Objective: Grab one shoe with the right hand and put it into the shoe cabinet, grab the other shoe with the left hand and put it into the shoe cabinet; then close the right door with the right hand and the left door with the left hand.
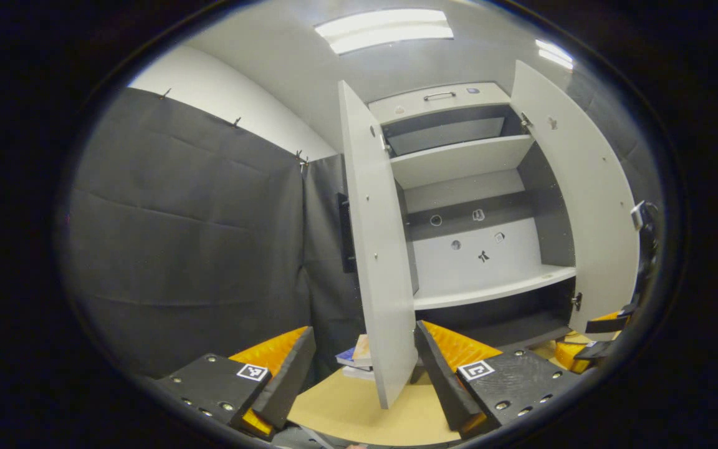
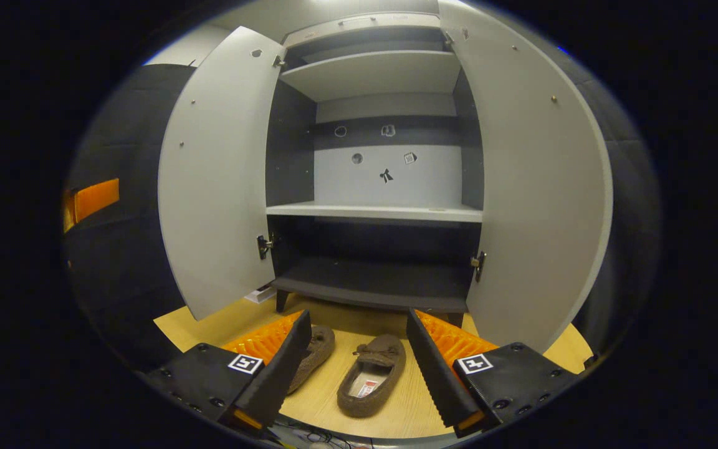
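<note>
Both grippers stood nearest the lenses, each with fingers spread wide and nothing between them: right gripper [image 2: 354,362] low over the floor [image 2: 396,411], left gripper [image 1: 365,368] held higher, with the edge of the left door [image 1: 381,249] showing between its fingers. Cabinet [image 2: 374,212] was the largest thing, white, both doors swung fully out. In the right gripper view the left door [image 2: 219,181] and right door [image 2: 530,187] flanked the open interior; white middle shelf [image 2: 374,212] bare, dark bottom shelf [image 2: 371,280] bare, upper shelf [image 2: 371,72] bare too. Back panel [image 2: 387,171] was white with a dark band, a few round holes and small stickers. Cabinet stood on short legs on the pale wood floor. Two brown slippers lay on the floor just in front of the cabinet, outside it, toes toward it. Right slipper [image 2: 373,374] sat in the gap between the right gripper's fingers, not touched, a label visible on its insole. Left slipper [image 2: 315,355] lay just beside it, partly hidden behind the gripper's left finger [image 2: 272,368]. In the left gripper view, a small stack of books [image 1: 356,358] lay on the floor beyond the left door, and the other gripper [image 1: 608,330] showed at the far right edge, past the right door [image 1: 583,199]. Hinges [image 2: 264,244] were small and dark on the door edges.
</note>
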